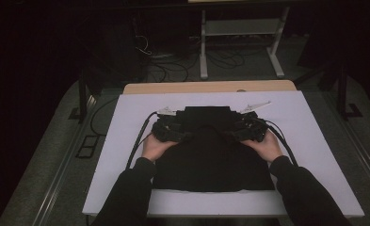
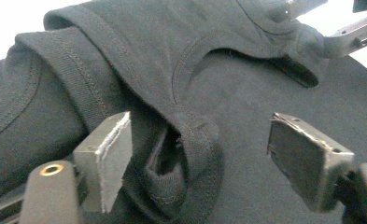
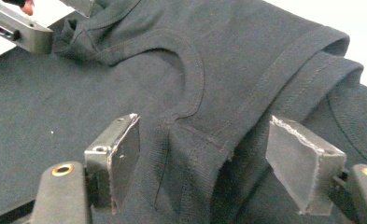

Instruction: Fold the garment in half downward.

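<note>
A black T-shirt lies on the white board, its top part folded over toward the person. My left gripper rests at the fold's left end, and my right gripper at its right end. In the left gripper view the left gripper is open, with a bunched fold of the ribbed neckline lying between its jaws. In the right gripper view the right gripper is also open, straddling the shoulder seam beside the curved neckline. A stitched sleeve hem runs along the folded edge.
The board sits on a wooden table. Behind it stand a white shelf frame and cables on the dark floor. Each gripper view catches the other gripper's metal jaw, far off.
</note>
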